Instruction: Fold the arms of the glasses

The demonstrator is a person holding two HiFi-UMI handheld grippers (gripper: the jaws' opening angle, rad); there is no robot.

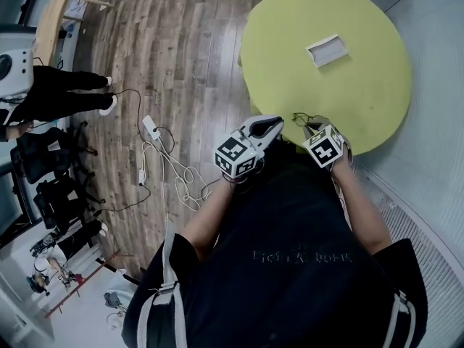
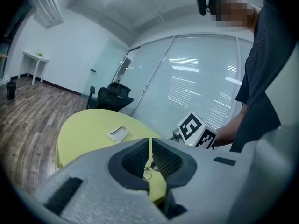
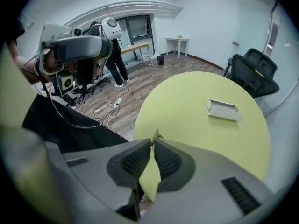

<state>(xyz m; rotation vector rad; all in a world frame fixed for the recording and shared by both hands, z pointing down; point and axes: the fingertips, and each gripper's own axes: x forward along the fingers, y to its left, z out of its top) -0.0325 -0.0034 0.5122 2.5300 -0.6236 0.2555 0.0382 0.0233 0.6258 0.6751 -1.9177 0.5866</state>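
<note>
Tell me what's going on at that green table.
A person at the round yellow-green table holds a gripper in each hand at thin wire-framed glasses lying at its near edge. The right gripper is shut on a thin bit of frame poking past its tips. The left gripper has its jaws together beside the glasses; whether it pinches them is unclear. A small white open box lies farther back.

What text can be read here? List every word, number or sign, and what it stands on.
No text reads clearly.
Shirt print: a line of pale letters, too blurred to read.
Marker cubes: black-and-white patterns only, no letters.
</note>
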